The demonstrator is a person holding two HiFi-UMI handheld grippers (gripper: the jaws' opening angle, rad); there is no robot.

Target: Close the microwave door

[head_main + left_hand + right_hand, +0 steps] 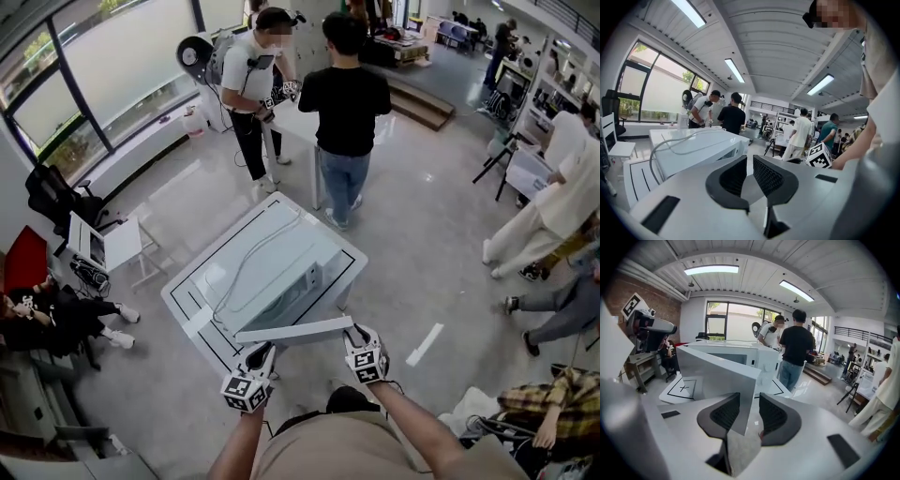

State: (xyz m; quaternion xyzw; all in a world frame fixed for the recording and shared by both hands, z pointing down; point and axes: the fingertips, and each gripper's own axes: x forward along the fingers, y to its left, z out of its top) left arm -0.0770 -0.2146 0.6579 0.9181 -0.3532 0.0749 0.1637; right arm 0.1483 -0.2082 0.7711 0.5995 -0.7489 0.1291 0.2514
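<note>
Between right gripper [749, 399] fingers [774, 416], the microwave door [717, 376] sits clamped.

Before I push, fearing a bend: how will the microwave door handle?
The microwave door looks a thick flat panel, so probably stiff. Held near one end by the right gripper, it should swing lightly rather than flex.

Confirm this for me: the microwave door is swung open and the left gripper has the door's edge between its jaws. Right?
Not quite. The microwave door is swung open, but the right gripper has the door's edge between its jaws, as the right gripper view shows. The left gripper has nothing between its jaws.
</note>
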